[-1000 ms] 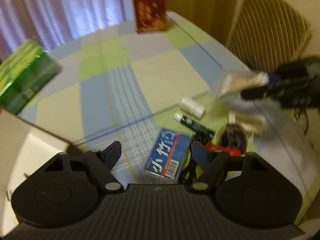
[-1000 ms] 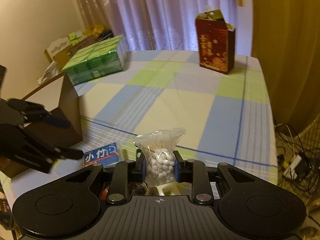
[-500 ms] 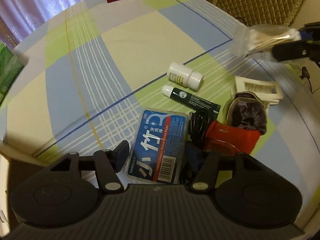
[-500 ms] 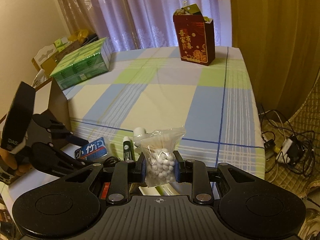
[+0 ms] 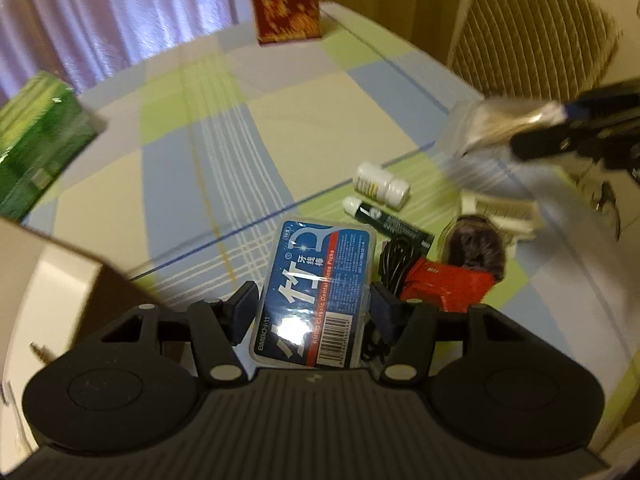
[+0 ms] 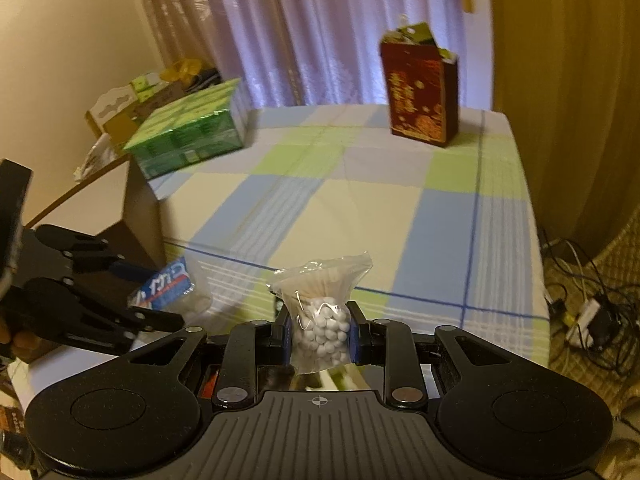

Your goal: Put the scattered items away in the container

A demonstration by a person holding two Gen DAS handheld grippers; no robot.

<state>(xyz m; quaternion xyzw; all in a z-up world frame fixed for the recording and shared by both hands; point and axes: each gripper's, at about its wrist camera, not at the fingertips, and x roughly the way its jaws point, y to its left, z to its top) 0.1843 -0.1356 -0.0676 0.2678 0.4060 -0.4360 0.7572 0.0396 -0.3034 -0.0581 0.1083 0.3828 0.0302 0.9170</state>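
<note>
Your left gripper has the blue floss pick box between its two fingers. The fingers sit close on both sides of the box. In the right wrist view the box looks lifted off the table, so your left gripper is holding it. The picture is a bit blurry, so the touch is hard to see well.

Your right gripper is closed tight on a small clear bag of cotton swabs. The bag sticks up between the fingers, and the white swab tips show in the lower part. In the left wrist view the same bag is up in the air on the right side, above the other things.

The brown cardboard box is on your left, just beside the left gripper. You can see its pale inside wall.

More things lie on the checked tablecloth, to the right of the floss pick box. There is a small white bottle on its side. Just beside it is a dark tube with a white cap. Near them are a black cord, a red pack, and a dark fuzzy thing.

Far back on the table stand a red gift bag and a green pack.
</note>
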